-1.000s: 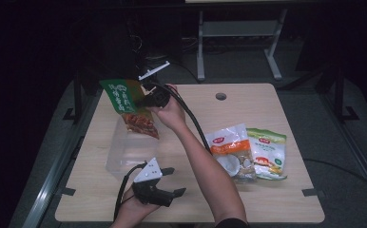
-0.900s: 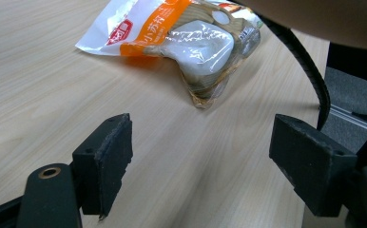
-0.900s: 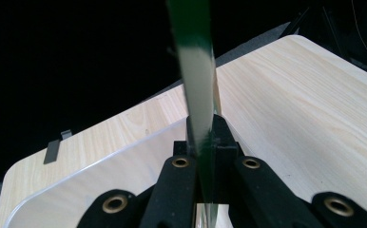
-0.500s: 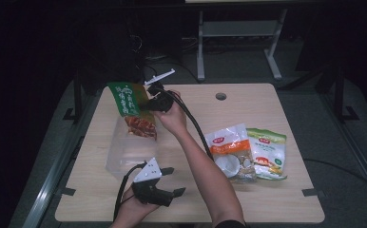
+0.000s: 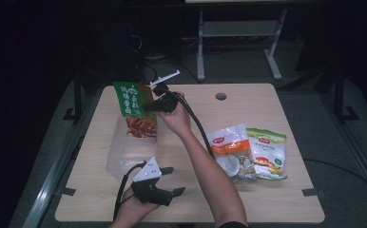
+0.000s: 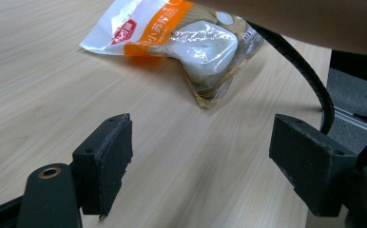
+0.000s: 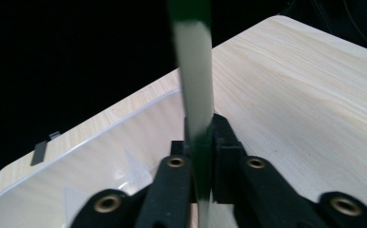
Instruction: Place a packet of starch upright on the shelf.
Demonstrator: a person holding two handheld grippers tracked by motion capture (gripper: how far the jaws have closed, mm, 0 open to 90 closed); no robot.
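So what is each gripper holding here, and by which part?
The right gripper is shut on the green snack bag, pinching its edge above the clear container. The left gripper is open and holds nothing.

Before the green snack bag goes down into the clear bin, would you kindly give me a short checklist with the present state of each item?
1. Right gripper shut on the green snack bag: ok; the right gripper view shows the jaws clamped on its edge.
2. Bag held above the clear bin: ok.
3. Bin holds nothing else: cannot tell, its walls are see-through and dim.
4. Left gripper open and resting apart from the bin: ok.
5. Orange bag and light green bag lying flat on the table, out of the way: ok.
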